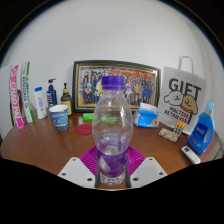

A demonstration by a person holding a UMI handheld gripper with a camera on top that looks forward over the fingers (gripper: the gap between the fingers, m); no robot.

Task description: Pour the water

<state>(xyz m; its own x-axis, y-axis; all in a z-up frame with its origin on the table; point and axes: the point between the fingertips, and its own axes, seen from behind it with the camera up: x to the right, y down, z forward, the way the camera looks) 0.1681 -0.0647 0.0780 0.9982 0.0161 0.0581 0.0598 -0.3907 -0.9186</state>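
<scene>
1. A clear plastic water bottle (pixel 112 128) with a purple cap stands upright near the front edge of the round wooden table (pixel 40 150), right between the fingers of the gripper (pixel 112 170).
2. The fingers (pixel 78 170) sit at either side of the bottle's lower body; the pink pads appear to touch it, though I cannot tell whether they truly press or leave a slight gap.
3. The bottle looks thin-walled and smooth, so it likely gives under a hard squeeze and may slip; the water inside (its level is hard to read) makes it moderately heavy.
4. The narrow waist about mid-height seems the best place to hold it, low enough for a controlled tilt.
5. A blue cup (pixel 59 117) stands towards the table's left side, beyond the fingers, a likely target for pouring.
6. The cap is on, and would block any pour.
</scene>
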